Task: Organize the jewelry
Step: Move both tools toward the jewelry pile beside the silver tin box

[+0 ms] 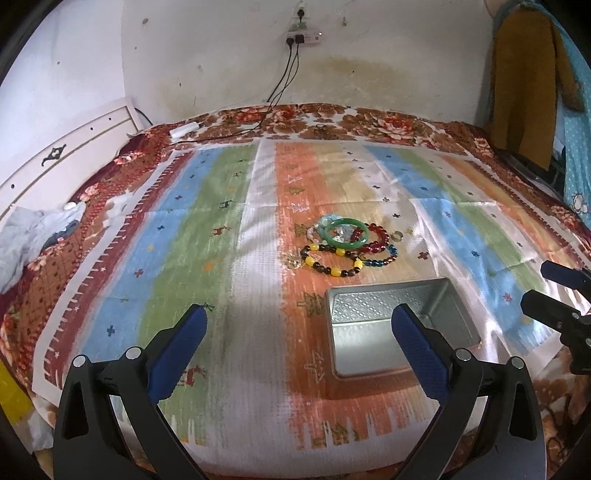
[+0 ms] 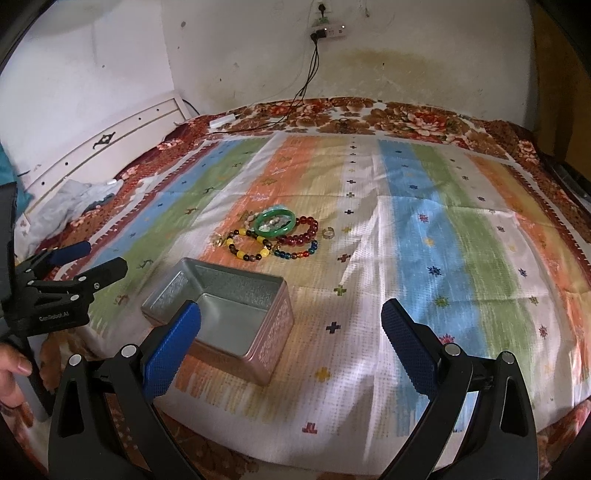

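A pile of jewelry lies mid-cloth: a green bangle (image 1: 345,234) (image 2: 277,223), a yellow-and-dark bead bracelet (image 1: 332,260) (image 2: 249,245), a red bead bracelet (image 1: 376,240) (image 2: 301,232), a multicolour bead bracelet (image 1: 382,258) (image 2: 297,253) and a small ring (image 1: 398,236) (image 2: 328,232). An open metal tin (image 1: 388,288) (image 2: 273,332) sits nearer, with nothing visible inside. My left gripper (image 1: 299,325) (image 2: 99,258) hovers open just left of the tin. My right gripper (image 2: 291,314) (image 1: 543,290) is open, low over the cloth near the tin's right side. Neither holds anything.
A striped cloth (image 1: 221,221) covers a floral bedspread (image 1: 369,122). Cables (image 1: 284,81) run from a wall power strip (image 2: 328,31) to a white adapter (image 1: 183,129). A headboard (image 1: 74,155) and crumpled grey fabric (image 1: 33,236) lie left; clothes (image 1: 524,81) hang right. A hand (image 2: 11,373) grips the left handle.
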`<state>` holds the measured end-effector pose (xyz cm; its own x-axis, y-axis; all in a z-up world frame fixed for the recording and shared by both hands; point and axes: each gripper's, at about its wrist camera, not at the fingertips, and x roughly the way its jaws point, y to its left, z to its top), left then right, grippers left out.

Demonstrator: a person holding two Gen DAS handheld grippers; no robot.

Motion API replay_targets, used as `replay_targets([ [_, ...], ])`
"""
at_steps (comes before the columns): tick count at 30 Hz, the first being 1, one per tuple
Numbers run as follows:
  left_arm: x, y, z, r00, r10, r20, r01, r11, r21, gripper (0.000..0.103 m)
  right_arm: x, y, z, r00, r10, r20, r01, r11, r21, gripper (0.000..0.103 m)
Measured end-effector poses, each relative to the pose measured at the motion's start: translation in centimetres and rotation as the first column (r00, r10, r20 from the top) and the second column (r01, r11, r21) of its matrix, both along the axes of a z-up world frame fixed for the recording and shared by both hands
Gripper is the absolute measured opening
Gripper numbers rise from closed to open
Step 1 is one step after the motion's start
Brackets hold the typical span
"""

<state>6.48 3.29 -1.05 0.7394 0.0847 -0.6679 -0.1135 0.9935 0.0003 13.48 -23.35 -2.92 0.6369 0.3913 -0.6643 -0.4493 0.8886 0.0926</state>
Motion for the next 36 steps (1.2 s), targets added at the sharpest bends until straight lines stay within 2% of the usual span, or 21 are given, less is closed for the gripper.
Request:
replay_targets([
  [21,4.2,1.8,-0.5,0.998,0.012,-0.063,-0.014,1.0,-0.028,0.097,5.0,0.9,0.2,1.0,-0.006,-0.015,0.005,0.999,-0.047,0.099],
  [29,5.2,1.8,-0.2,0.999,0.009,-0.053,-0.009,1.0,-0.012,0.097,6.1,1.6,0.1,1.0,0.01,-0.025,-0.011,0.998,-0.07,0.099],
  [36,7.0,2.0,-0.7,0.996,0.004,-0.084,-0.003,1.0,0.012,0.097,8.2,2.0,-0.3,0.998,0.025,-0.061,-0.029,0.997,-0.075,0.099],
])
